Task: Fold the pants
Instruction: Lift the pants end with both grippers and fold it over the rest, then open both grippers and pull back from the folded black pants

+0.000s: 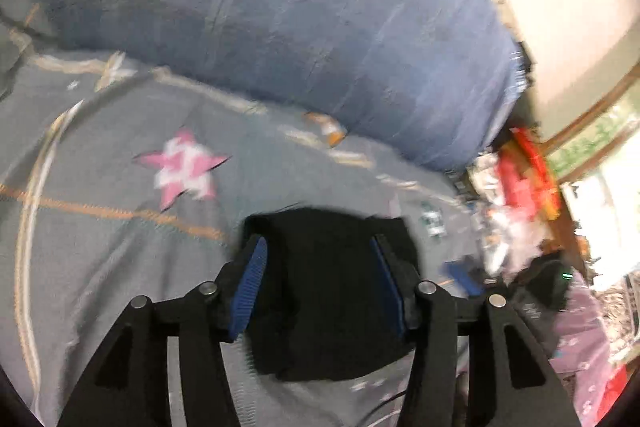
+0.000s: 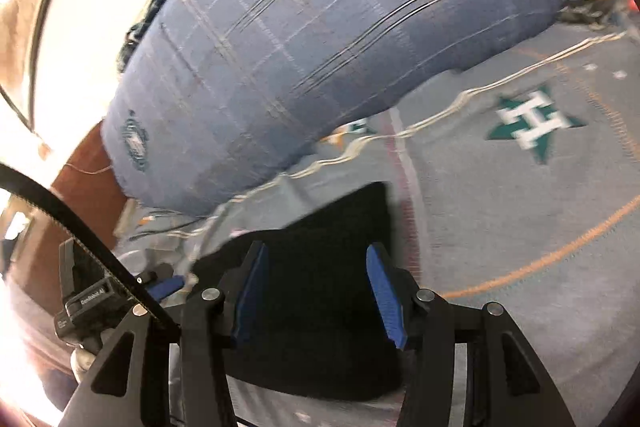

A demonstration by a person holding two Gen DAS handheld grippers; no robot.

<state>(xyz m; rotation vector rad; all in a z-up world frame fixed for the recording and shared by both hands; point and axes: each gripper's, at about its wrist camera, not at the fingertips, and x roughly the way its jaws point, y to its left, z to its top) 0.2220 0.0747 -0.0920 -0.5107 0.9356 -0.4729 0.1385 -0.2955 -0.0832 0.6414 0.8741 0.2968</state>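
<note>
Lying compact on grey bedsheet point(image 1: 100, 247), near blue pillow point(image 1: 280, 19): black pants point(image 1: 332, 299), apparently folded. Left gripper point(image 1: 320, 283) and right gripper point(image 2: 316, 287) spread wide above bundle, holding nothing — likely released.

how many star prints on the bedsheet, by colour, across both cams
pink star: 1
green star: 1
total: 2, both printed on the grey bedsheet beside the black pants
</note>
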